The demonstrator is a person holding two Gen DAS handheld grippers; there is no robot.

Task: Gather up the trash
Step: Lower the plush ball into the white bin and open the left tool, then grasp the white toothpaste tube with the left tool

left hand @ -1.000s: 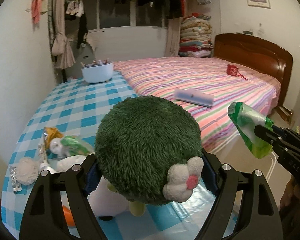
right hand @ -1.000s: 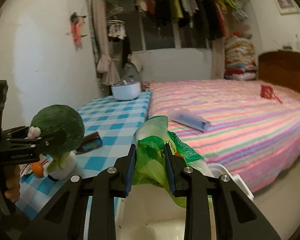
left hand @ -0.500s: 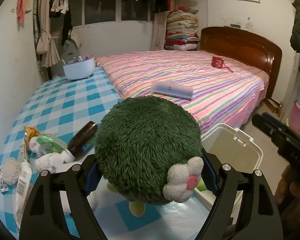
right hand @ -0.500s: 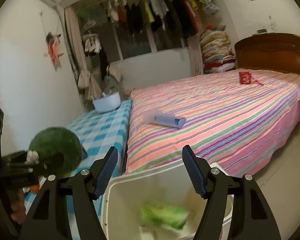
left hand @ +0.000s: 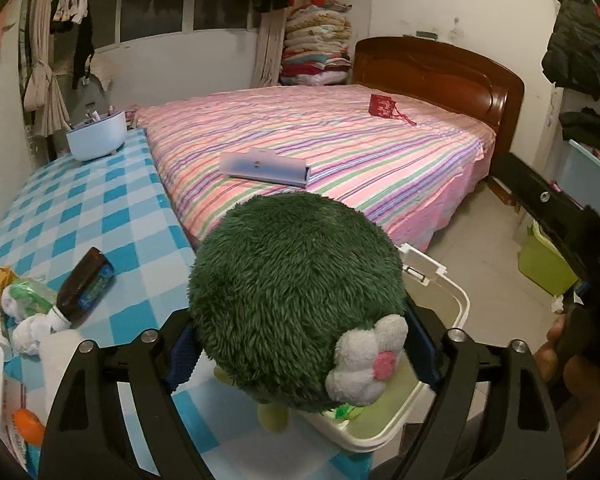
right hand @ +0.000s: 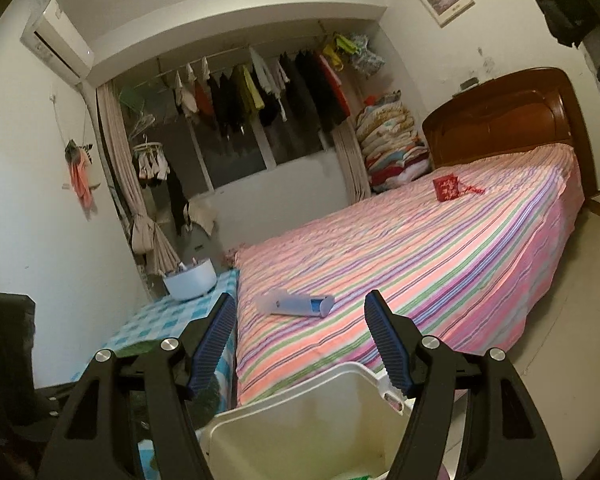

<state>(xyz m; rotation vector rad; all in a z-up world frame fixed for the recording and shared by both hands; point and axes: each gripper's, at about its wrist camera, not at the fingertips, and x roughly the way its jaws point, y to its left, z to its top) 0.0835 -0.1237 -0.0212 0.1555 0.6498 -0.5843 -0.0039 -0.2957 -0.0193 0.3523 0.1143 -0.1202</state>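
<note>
My left gripper is shut on a green plush toy with a white flower, held over the edge of the blue checked table. A white bin stands on the floor beside the table, with green wrapper bits inside. Trash lies at the table's left: a brown bottle, a green packet, white tissue wads. My right gripper is open and empty above the bin.
A striped bed with a blue folder and red pouch lies behind. A white-blue bowl sits at the table's far end. A green tub stands on the floor at right.
My right gripper opened and dropped the green wrapper into the bin, then rose. My left gripper with the plush toy shifted right, over the bin's edge.
</note>
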